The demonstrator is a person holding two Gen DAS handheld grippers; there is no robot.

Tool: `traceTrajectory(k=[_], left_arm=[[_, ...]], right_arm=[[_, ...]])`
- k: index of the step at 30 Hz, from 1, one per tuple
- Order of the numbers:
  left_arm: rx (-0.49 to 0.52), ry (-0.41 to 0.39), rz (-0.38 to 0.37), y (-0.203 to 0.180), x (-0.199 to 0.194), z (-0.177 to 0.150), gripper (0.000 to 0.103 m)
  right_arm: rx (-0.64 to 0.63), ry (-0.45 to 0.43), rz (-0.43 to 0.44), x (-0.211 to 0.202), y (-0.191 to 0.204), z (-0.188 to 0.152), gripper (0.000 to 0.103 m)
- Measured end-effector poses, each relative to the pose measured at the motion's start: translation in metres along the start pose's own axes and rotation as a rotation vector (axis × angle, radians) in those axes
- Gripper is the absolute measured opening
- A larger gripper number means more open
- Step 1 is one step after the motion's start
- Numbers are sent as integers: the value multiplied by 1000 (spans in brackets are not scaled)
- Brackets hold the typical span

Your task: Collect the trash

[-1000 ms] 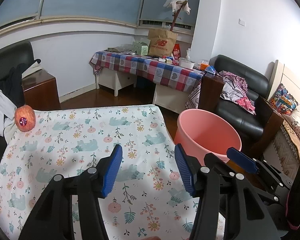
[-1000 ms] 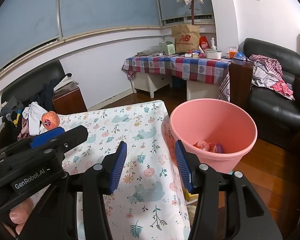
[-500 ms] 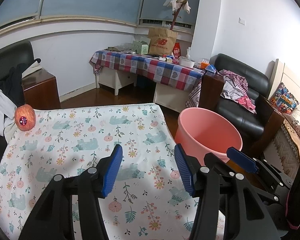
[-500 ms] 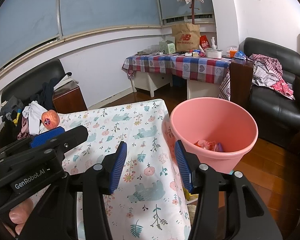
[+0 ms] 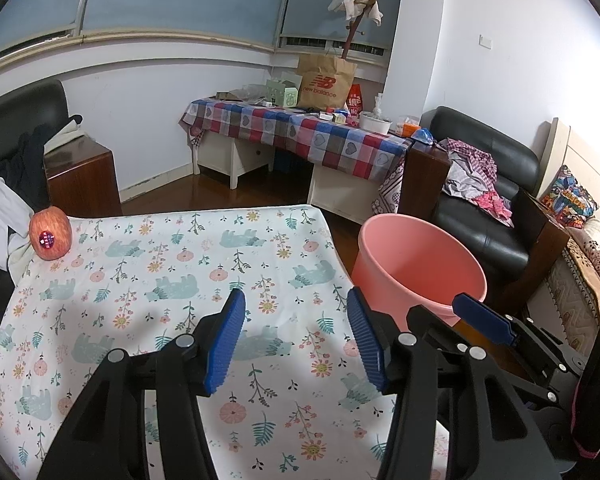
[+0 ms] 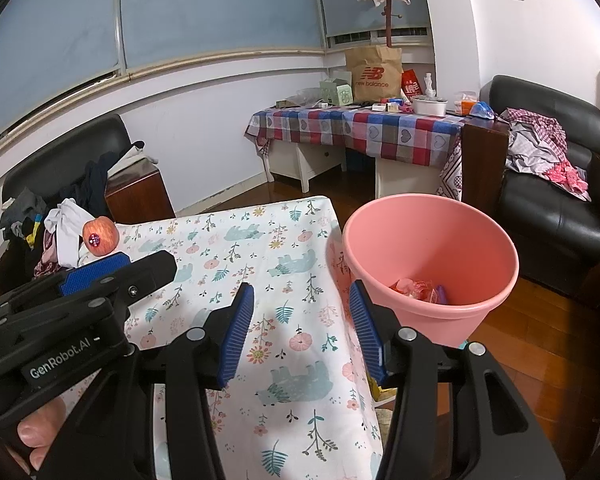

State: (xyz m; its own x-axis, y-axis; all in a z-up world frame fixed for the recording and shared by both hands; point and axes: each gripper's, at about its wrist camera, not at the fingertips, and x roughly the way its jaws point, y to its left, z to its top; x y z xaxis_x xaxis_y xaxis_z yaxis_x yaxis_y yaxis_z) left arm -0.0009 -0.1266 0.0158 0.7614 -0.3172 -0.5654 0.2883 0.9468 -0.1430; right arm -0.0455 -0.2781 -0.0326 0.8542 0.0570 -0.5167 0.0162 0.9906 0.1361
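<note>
a pink plastic bucket [image 6: 430, 264] stands upright on the wood floor, just beside the right edge of the floral-cloth table [image 6: 260, 264]. red and pink wrappers [image 6: 414, 289] with a purple scrap lie at its bottom, well below the rim.

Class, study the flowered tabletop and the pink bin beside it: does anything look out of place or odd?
One thing: an apple with a sticker sits alone at the far left corner of the flowered tablecloth, touching heaped clothes. Trash lies inside the pink bin, nothing spilled.
</note>
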Motion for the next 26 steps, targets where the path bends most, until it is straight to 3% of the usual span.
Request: traceTrajectory(k=[26], left_arm=[[-17, 22, 8, 10, 6, -11, 52]], right_arm=[[-13, 14, -1, 7, 13, -10, 50]])
